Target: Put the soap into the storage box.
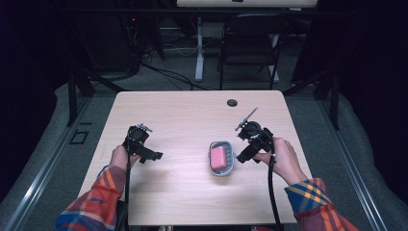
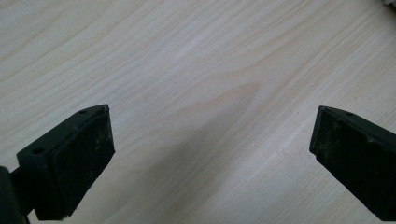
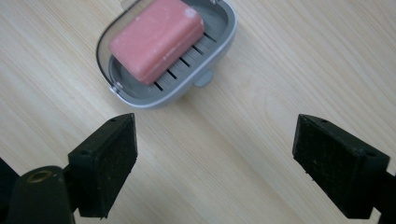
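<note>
- Black-jawed right gripper (image 3: 215, 163) we are holding wide apart, nothing between its pads.
- Just beyond it, we are seeing the pink soap bar (image 3: 156, 38) lying inside the grey slotted plastic dish (image 3: 219, 42).
- Our left gripper (image 2: 210, 154) is also gaping over the pale wooden table (image 1: 183, 115).

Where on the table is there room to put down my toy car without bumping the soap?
Plenty of room. The table is bare along its far side, from the left edge to the small round hole, and between the left tongs and the soap dish. The near edge is bare too. It is crowded only where the pink soap and the right tongs sit.
</note>
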